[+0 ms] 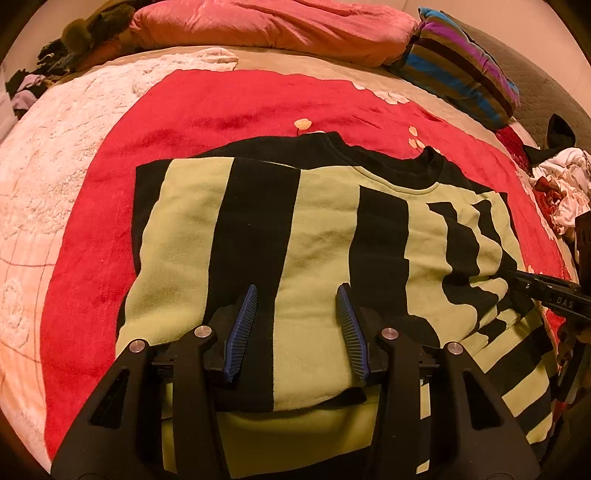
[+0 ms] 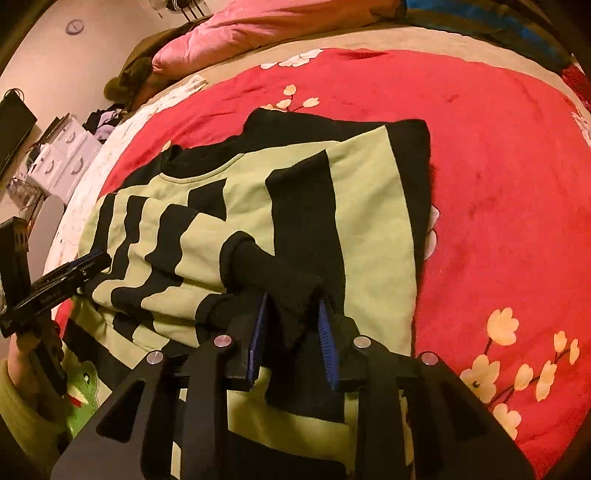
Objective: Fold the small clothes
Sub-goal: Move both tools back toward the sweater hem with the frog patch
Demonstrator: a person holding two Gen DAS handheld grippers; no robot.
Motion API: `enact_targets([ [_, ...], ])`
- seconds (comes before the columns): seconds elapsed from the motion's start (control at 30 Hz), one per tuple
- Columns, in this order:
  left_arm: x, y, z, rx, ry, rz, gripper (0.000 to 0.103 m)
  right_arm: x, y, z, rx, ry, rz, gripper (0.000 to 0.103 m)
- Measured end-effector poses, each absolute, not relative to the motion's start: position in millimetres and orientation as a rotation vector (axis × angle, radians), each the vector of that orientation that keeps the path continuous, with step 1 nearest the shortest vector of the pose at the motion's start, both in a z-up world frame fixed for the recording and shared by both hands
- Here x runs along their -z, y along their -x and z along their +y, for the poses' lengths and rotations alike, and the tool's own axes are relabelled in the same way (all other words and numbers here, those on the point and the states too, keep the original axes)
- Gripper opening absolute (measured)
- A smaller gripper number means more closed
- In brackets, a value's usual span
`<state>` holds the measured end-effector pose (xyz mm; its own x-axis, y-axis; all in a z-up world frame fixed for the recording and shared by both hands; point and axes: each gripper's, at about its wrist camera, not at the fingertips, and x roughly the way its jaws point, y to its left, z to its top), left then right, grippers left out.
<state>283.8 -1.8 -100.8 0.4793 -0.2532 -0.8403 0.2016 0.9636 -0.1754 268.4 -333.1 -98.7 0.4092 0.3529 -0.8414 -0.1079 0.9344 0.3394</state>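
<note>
A green-and-black striped sweater (image 1: 321,229) lies spread on a red blanket (image 1: 229,107) covering the bed, its black collar toward the pillows. The left hand-held gripper (image 1: 297,299) hangs over the sweater's lower body, blue pads (image 1: 243,325) apart with only flat cloth beneath them — nothing is pinched between them. The right hand-held gripper (image 2: 291,314) sits low over the sweater's other side, where a black sleeve cuff (image 2: 280,280) lies folded across the striped body. The cuff's end runs in between its blue pads (image 2: 327,339), which stand close on either side; whether they press the cloth cannot be told from this view.

The left wrist view shows the whole collar, the sweater's squared edge on one side and the rumpled striped sleeve (image 1: 476,251) on the other, with the tip of the right hand-held gripper just touching that sleeve at the frame's edge. It also takes in a pink pillow (image 1: 273,29), a striped cushion (image 1: 461,66) and a heap of pale clothes (image 1: 561,188) at the bed's far side.

The right wrist view alone shows the cuff between the pads, the flower print (image 2: 517,365) on the blanket, white drawers (image 2: 62,158) against the wall — and the person's hand (image 2: 22,365) in a green sleeve (image 2: 26,413) holding the left hand-held gripper beside the sweater's hem.
</note>
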Motion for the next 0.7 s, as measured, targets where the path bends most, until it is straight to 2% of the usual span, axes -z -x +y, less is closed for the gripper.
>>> enact_targets([
  [0.07,100.1,-282.1,-2.6,0.274,0.054,1.036,0.039,95.3,-266.7,-337.6,-0.287,-0.256,1.116,0.037],
  [0.13,97.4,-279.1,-2.4,0.273,0.061,1.033,0.052,90.0,-260.7,-340.4,-0.279,-0.269,1.101,0.046],
  [0.17,96.2,-277.0,-2.6,0.269,0.063,1.03,0.054,85.8,-256.1,-342.6,-0.283,-0.273,1.089,0.051],
  [0.3,88.2,-264.4,-1.3,0.259,0.059,1.012,0.057,73.4,-237.3,-345.6,-0.291,-0.266,1.05,0.058],
  [0.37,80.5,-256.6,0.9,0.262,0.062,0.999,0.061,67.6,-227.4,-347.5,-0.293,-0.275,1.024,0.068],
  [0.57,57.2,-233.2,10.7,0.231,0.079,0.954,0.074,51.5,-201.0,-347.9,-0.3,-0.301,0.958,0.085],
  [0.7,46.2,-216.3,18.6,0.203,0.086,0.925,0.085,41.3,-183.0,-346.0,-0.298,-0.284,0.925,0.092],
])
